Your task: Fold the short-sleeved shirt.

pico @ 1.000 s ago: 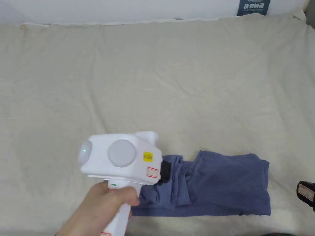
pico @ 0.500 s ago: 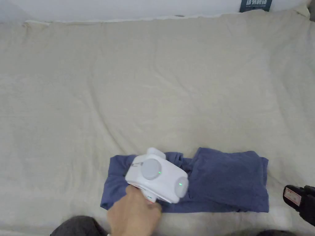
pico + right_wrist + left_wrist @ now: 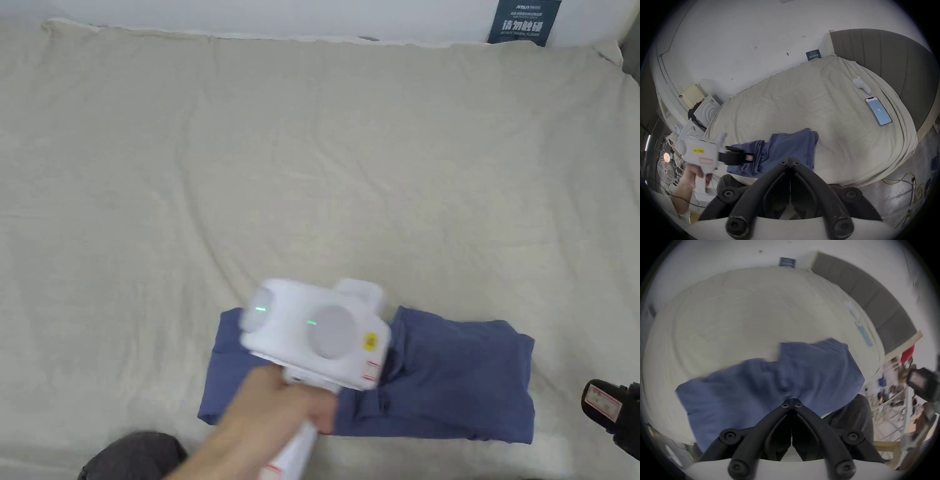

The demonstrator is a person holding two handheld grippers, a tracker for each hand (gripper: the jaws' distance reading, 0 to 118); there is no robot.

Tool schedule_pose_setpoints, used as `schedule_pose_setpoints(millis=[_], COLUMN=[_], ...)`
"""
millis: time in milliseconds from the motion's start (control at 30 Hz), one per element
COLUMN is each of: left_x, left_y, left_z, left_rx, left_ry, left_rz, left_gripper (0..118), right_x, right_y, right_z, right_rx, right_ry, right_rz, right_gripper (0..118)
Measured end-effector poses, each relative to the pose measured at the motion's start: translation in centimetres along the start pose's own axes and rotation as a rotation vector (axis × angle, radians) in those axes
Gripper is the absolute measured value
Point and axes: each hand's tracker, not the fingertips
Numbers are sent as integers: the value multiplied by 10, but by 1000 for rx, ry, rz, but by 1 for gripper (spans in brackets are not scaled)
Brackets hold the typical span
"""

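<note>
Even, soft light; left gripper view motion-blurred; both gripper views fisheye-warped, dark-cornered.

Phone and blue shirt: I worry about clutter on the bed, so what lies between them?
Nothing: in the right gripper view, bare beige sheet runs from the blue shirt to the phone.

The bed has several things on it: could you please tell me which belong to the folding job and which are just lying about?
Part of the job:
- blue shirt
- left tool
- right tool

Lying about:
- phone
- pale controller-like object
</note>
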Motion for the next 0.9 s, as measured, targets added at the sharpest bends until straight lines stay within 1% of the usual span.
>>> schedule_pose_setpoints(millis=[67, 133, 200, 300, 367, 400, 433, 467, 500, 533, 567, 600, 633, 700, 800, 900], left_x=[-59, -123, -161, -203, -204, -208, -211, -212, -211, -213, -214, -215, -214, -217, -220, -232], left_y=[-9, -24, -37, -53, -58, -59, -59, -59, -58, -54, -58, -59, -57, -59, -61, -62], left_z=[29, 55, 68, 71, 64, 59, 54, 50, 40, 43, 38, 34, 29, 23, 17, 5], left_rx=[41, 78, 118, 130, 123, 111, 102, 91, 58, 203, 73, 76, 41, 40, 82, 71], left_ry=[-16, -40, -32, -97, -157, -188, -228, -250, -275, -355, -344, -338, -314, -331, -432, -611], left_rz=[87, 206, 292, 324, 306, 326, 347, 350, 338, 300, 305, 329, 355, 368, 393, 501], left_gripper=[0, 0, 0, 0, 0, 4, 47, 96, 118, 115, 115, 115, 115, 115, 116, 115], right_x=[-9, -20, -28, -42, -49, -53, -57, -60, -61, -62, -63, -64, -64, -65, -64, -62], right_y=[1, 2, 3, 4, 3, 2, 1, 0, -1, 0, 0, 0, 1, 1, 1, -1], right_z=[-6, -14, -21, -33, -40, -43, -44, -45, -45, -46, -46, -46, -46, -46, -45, -45], right_rx=[-2, -3, -7, -34, -60, -69, -75, -78, -79, -83, -88, -90, -94, -99, -103, -109], right_ry=[4, 13, 21, 24, 31, 25, 23, 22, 22, 23, 24, 25, 23, 16, 5, 3], right_rz=[16, 25, 28, 46, 59, 63, 72, 80, 80, 77, 74, 75, 79, 92, 96, 86], right_gripper=[0, 0, 0, 0, 0, 0, 0, 0, 0, 0, 0, 0, 0, 0, 0, 0])
